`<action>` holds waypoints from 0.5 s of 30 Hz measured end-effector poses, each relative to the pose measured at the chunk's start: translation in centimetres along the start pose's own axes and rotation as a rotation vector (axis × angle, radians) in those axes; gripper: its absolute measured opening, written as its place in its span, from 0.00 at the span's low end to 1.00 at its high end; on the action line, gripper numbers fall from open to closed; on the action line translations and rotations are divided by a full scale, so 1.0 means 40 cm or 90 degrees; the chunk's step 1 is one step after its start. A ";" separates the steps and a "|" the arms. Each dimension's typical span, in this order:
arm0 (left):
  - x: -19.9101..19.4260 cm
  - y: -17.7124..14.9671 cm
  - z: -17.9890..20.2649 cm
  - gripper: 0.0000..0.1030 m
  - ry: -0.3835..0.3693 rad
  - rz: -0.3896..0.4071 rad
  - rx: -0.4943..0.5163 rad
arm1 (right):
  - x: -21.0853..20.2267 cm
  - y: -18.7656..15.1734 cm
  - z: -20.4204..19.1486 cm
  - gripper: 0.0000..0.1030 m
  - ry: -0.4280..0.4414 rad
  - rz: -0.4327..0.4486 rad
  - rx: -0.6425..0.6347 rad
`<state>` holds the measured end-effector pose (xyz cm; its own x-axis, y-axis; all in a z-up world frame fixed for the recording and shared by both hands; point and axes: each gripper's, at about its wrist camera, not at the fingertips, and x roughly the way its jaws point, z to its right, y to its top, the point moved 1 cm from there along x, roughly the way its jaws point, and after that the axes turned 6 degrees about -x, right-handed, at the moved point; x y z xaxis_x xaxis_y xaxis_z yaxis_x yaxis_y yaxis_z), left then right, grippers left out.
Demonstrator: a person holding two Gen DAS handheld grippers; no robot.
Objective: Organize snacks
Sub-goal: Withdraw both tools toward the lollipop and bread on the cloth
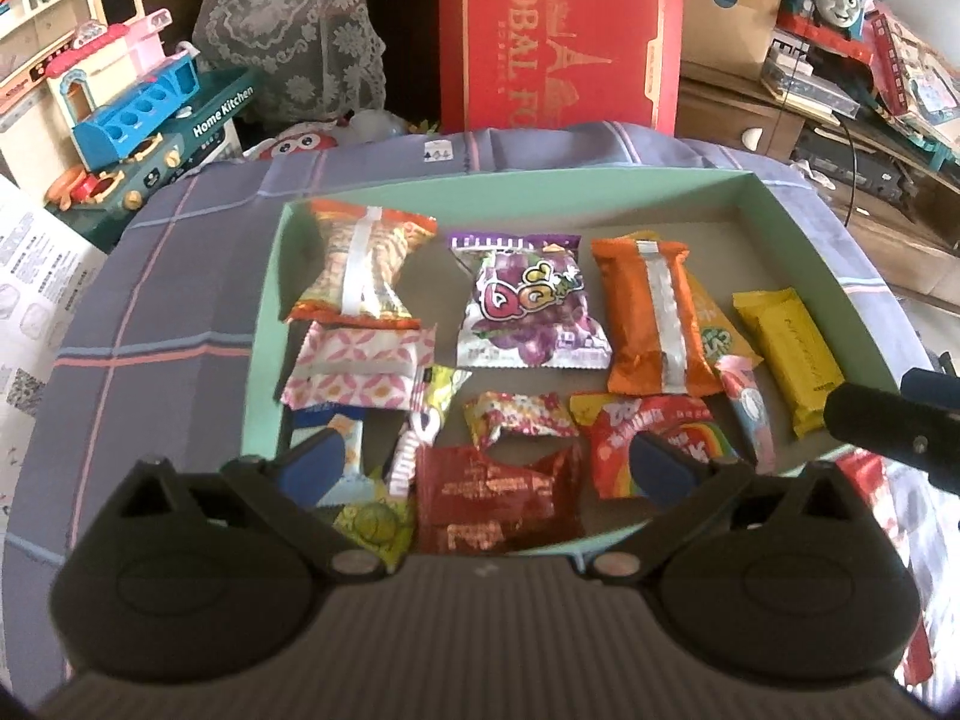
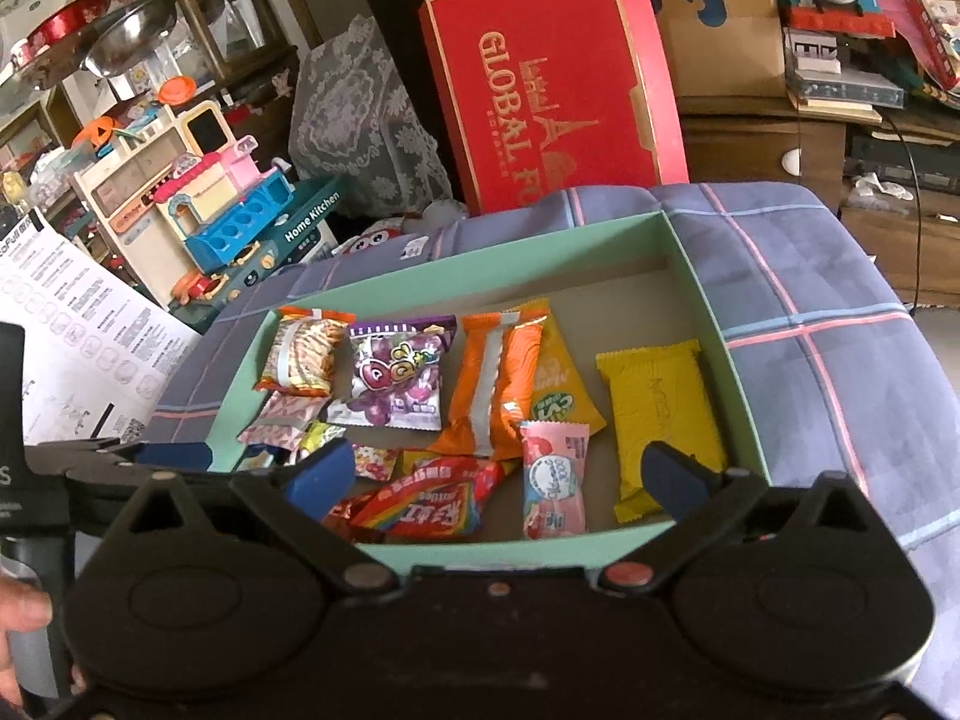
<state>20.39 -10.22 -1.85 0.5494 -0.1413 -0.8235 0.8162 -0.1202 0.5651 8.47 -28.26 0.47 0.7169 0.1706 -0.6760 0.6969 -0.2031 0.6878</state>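
**Snack packets laid out in a pale green tray**

A shallow pale green tray (image 1: pixel 267 324) sits on a purple plaid cloth (image 1: pixel 150 312), its brown floor holding a spread of snack packets. Along the back row lie an orange-and-white striped packet (image 1: pixel 360 264), a purple grape-candy bag (image 1: pixel 528 306), an orange foil packet (image 1: pixel 654 318) with a silver seam, and a yellow bar wrapper (image 1: pixel 786 354) near the tray's right wall. Nearer the front are a pink-patterned white packet (image 1: pixel 360 366), a dark red foil packet (image 1: pixel 498 492) and a red rainbow-printed bag (image 2: pixel 432 504).

The left gripper (image 1: pixel 480 468) hangs over the tray's front edge, jaws spread wide with nothing between them. The right gripper (image 2: pixel 498 474) is likewise released and empty.
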 end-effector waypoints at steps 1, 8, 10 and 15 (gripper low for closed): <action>-0.008 -0.003 0.000 1.00 0.000 0.002 0.001 | -0.008 -0.002 0.003 1.00 0.000 0.001 0.000; -0.076 -0.046 0.019 1.00 -0.007 0.013 0.004 | -0.071 -0.026 0.028 1.00 -0.004 0.009 0.008; -0.093 -0.065 0.029 1.00 -0.010 0.013 0.010 | -0.091 -0.035 0.036 1.00 -0.005 0.011 0.008; -0.115 -0.121 0.052 1.00 -0.013 0.006 0.032 | -0.133 -0.069 0.060 1.00 -0.011 0.014 0.011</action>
<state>13.51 -11.03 -0.70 0.5525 -0.1621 -0.8176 0.8009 -0.1684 0.5746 2.70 -30.94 1.54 0.7319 0.1487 -0.6650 0.6800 -0.2232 0.6984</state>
